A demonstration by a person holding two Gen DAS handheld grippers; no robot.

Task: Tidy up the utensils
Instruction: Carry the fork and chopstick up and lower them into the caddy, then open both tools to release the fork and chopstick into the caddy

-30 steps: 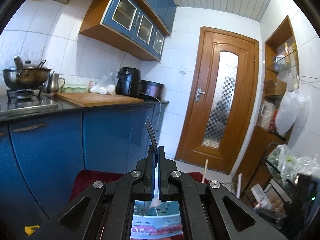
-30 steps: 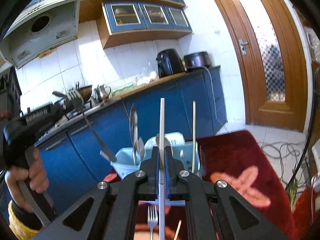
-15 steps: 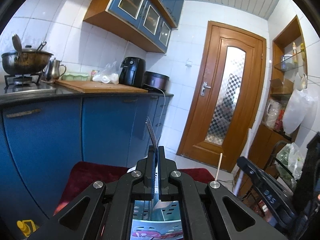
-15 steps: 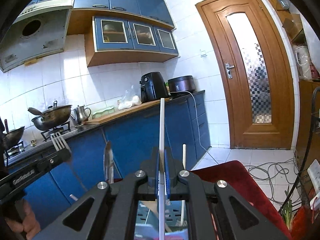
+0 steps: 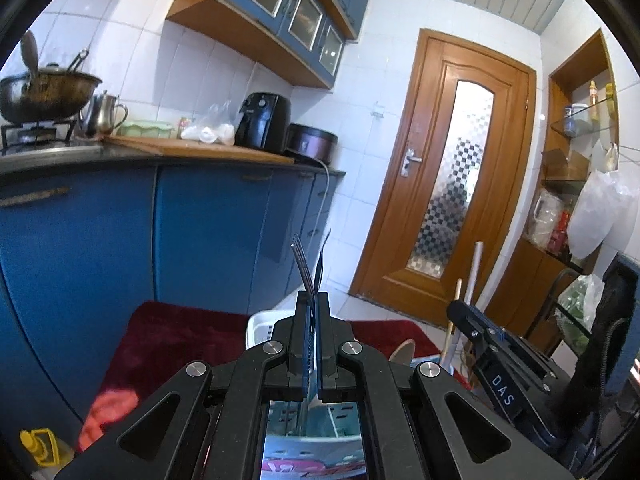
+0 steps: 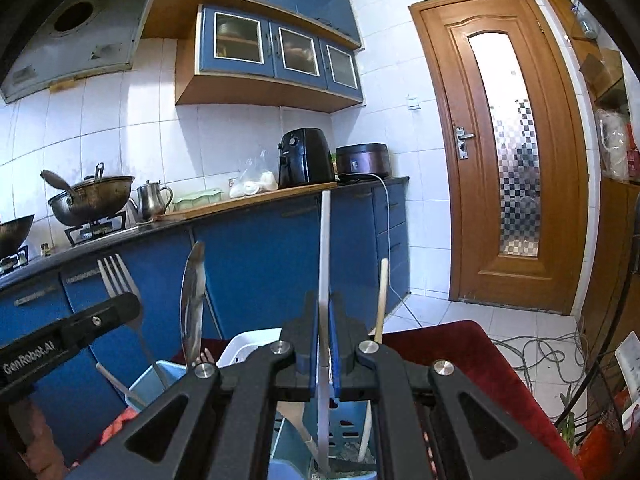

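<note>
Left gripper [image 5: 313, 300] clamps a steel fork [image 5: 302, 264] upright; right gripper [image 6: 325, 320] pinches a white stick [image 6: 325, 248] above the pale-blue slotted plastic basket [image 6: 146, 380].

1 fork [image 6: 116, 280], 1 knife [image 6: 191, 304], 2 sticks [image 6: 324, 248]

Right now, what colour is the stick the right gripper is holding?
White; the stick shows best in the right wrist view, clamped in the right gripper.

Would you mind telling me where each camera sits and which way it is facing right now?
Left wrist: on the left gripper, clamping a fork, facing the wooden door; the right gripper shows.
Right wrist: on the right gripper, clamping a white stick, facing the blue cabinets; the left gripper shows.
Shared: door, air fryer.
</note>
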